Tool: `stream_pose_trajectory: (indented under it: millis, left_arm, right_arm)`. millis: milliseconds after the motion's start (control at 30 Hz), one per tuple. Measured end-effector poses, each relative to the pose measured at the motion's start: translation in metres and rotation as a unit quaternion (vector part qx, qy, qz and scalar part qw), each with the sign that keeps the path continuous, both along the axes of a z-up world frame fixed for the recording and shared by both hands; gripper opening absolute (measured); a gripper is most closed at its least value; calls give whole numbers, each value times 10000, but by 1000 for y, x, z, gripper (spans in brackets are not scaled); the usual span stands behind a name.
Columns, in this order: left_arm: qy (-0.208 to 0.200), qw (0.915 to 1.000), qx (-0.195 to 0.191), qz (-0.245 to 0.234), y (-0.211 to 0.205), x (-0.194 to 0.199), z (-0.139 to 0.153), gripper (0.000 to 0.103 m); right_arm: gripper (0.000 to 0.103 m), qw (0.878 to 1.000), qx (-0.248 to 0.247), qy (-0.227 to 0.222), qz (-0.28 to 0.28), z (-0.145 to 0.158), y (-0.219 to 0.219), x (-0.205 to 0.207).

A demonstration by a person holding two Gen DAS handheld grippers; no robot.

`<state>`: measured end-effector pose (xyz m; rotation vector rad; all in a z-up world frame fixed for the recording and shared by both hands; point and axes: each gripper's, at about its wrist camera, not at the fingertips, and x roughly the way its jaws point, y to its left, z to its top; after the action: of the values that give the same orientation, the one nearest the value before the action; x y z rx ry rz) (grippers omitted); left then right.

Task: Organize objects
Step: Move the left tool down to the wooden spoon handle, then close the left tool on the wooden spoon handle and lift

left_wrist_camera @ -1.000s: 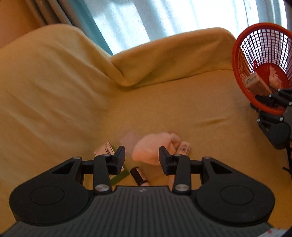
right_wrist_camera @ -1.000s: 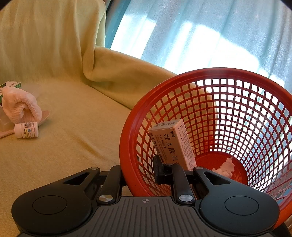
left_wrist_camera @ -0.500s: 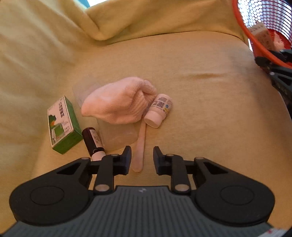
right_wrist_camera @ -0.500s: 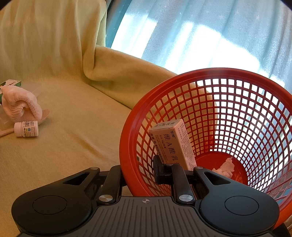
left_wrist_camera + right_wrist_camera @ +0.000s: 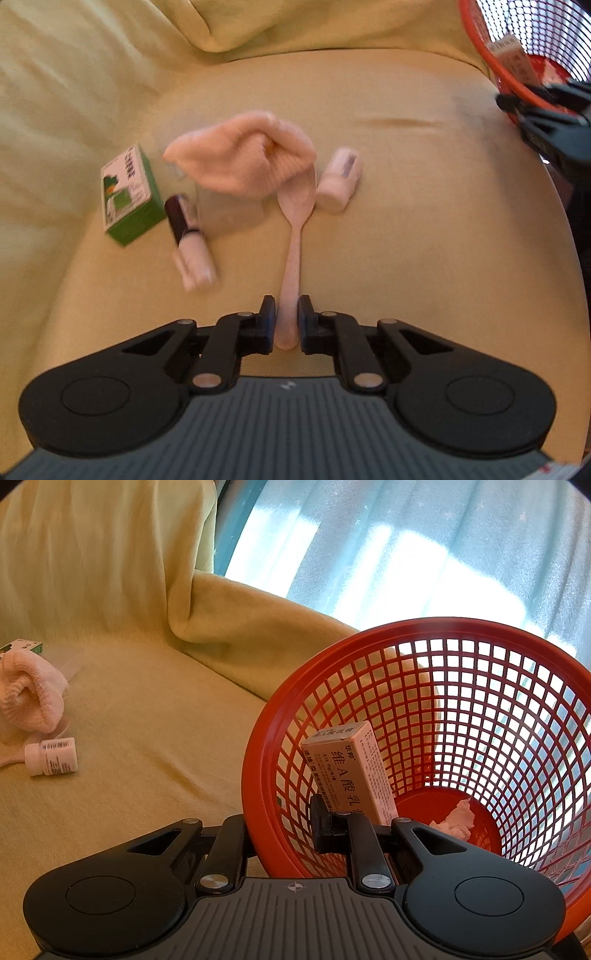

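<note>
Spoon (image 5: 295, 221) is your target: a pale pink one lying flat on the yellow blanket (image 5: 424, 229), its bowl tucked against the rolled pink cloth (image 5: 243, 158) and its handle end sitting between the jaws of your left gripper (image 5: 287, 325). Those jaws have just been closing around the handle and now stand almost together on either side of it; the frame is slightly blurred, so I can't be sure the pads are truly pressing yet, though it looks like contact. Your right gripper (image 5: 280, 830) is clamped on the rim of the red basket (image 5: 443, 635), holding it tipped toward you, with a carton (image 5: 351, 771) and a scrap of white tissue (image 5: 456, 818) already inside. The main risk is the grip point: you have only the very tip of a thin, smooth handle, so when you lift, the heavier bowl end may swing down or the spoon may pivot out of the pads. The bowl also lies against the cloth and just beside the small white bottle (image 5: 340, 179), so a careless drag could pull the cloth along or roll the bottle away. The dark vial (image 5: 188, 240) and green box (image 5: 129, 195) sit near on the left, safe unless you sweep sideways. Keep the basket steady, or the carton may slide out.
</note>
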<state>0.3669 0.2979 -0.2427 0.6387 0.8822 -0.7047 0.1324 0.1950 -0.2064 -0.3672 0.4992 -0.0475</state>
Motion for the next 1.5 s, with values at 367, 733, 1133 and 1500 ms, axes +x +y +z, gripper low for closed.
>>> stream_pose_trajectory:
  millis: [367, 733, 1133, 1500]
  left_arm:
    - [20, 9992, -134, 388, 45, -54, 8, 16]
    - [-340, 9967, -594, 427, -6, -24, -7, 36]
    - [-222, 9972, -605, 386, -13, -9, -13, 37]
    - [64, 9990, -345, 272, -22, 5, -10, 26]
  right_arm:
    - [13, 10000, 30, 3, -2, 0, 0, 1]
    - [13, 10000, 29, -2, 3, 1, 1, -1]
    - [13, 10000, -31, 22, 6, 0, 1, -2]
    - [13, 10000, -29, 26, 4, 0, 2, -3]
